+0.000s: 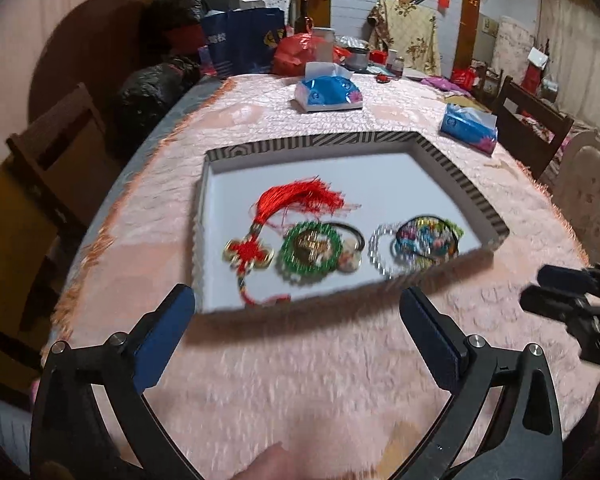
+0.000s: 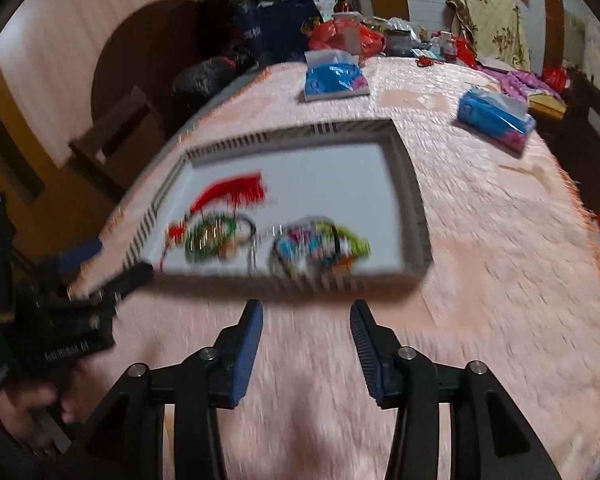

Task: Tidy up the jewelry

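A shallow white tray with a striped rim point(image 1: 452, 168) point(image 2: 412, 200) lies on the pink cloth. In it lie a red tasselled knot charm point(image 1: 260, 232) point(image 2: 228, 194), a green bead ring point(image 1: 310, 252) point(image 2: 210, 236) with a hair tie and a round charm beside it, a silver bead chain point(image 1: 380, 252), and a tangle of coloured bracelets point(image 1: 424, 240) point(image 2: 320, 244). My left gripper point(image 1: 296, 300) is open and empty, just short of the tray's near edge. My right gripper point(image 2: 306, 312) is open and empty, also near that edge. The right view is blurred.
Two blue tissue packs point(image 1: 328, 90) point(image 1: 468, 126) lie on the far part of the table. Bags and clutter point(image 1: 300, 50) crowd the far end. Dark wooden chairs point(image 1: 56, 148) point(image 1: 532, 124) stand at both sides. The pink fuzzy cloth point(image 1: 300, 380) covers the table.
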Tool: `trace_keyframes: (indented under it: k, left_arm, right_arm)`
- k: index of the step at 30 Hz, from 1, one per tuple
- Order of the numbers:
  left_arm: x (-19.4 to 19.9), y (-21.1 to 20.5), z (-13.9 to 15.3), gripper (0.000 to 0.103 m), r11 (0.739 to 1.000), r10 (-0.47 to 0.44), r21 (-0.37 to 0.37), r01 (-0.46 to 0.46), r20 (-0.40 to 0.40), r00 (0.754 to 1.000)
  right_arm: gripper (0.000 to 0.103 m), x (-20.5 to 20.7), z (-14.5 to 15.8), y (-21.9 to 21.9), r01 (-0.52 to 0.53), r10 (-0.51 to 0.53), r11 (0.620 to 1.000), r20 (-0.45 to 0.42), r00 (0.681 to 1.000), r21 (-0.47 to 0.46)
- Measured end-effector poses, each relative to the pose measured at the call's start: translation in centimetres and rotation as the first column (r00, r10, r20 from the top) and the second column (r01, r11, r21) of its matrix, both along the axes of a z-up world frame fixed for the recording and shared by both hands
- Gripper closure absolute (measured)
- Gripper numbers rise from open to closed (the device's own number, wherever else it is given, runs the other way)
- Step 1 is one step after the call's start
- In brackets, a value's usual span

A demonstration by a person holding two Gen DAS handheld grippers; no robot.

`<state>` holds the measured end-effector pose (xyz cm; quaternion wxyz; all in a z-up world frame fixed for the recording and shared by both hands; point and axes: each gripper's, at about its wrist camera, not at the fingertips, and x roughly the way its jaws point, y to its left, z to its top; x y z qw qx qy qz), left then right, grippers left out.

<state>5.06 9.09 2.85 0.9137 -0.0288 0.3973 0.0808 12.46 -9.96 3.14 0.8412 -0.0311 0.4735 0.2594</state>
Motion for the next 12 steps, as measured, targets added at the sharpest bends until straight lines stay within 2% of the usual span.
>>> trace_keyframes:
  k: [2,6,8,12]
  left_arm:
    - [-1.1,-0.4,0.1,0.001,1.0,0.011,-0.001,-0.011,-0.007,1.0]
    - [-3.2,-1.0,0.1,0.001,0.998,0.01,-0.065,-0.011,-0.022,1.0]
    - [-3.9,-1.7,-0.1,0.001,0.998,0.006,-0.059,-0.008,-0.039,0.999]
    - [-5.5,-3.3,0.3,0.001,1.0,-0.003,-0.029,0.002,-0.016,1.0]
  right_arm:
    - [0.059,-1.8,0.2,-0.4,-0.011,0.011,1.0,0.012,1.0,-0.009]
    - [0.059,-5.1,0.4,-1.1,-0.029,0.031,0.999,0.046,0.998,-0.039]
    - [0.059,-6.3,0.2,-1.4,-0.038,0.042,0.998,0.06,0.997,-0.055]
    - [0.059,-7.7,-0.2,-2.2,-0.039,0.042,0.998,0.053,0.998,-0.046]
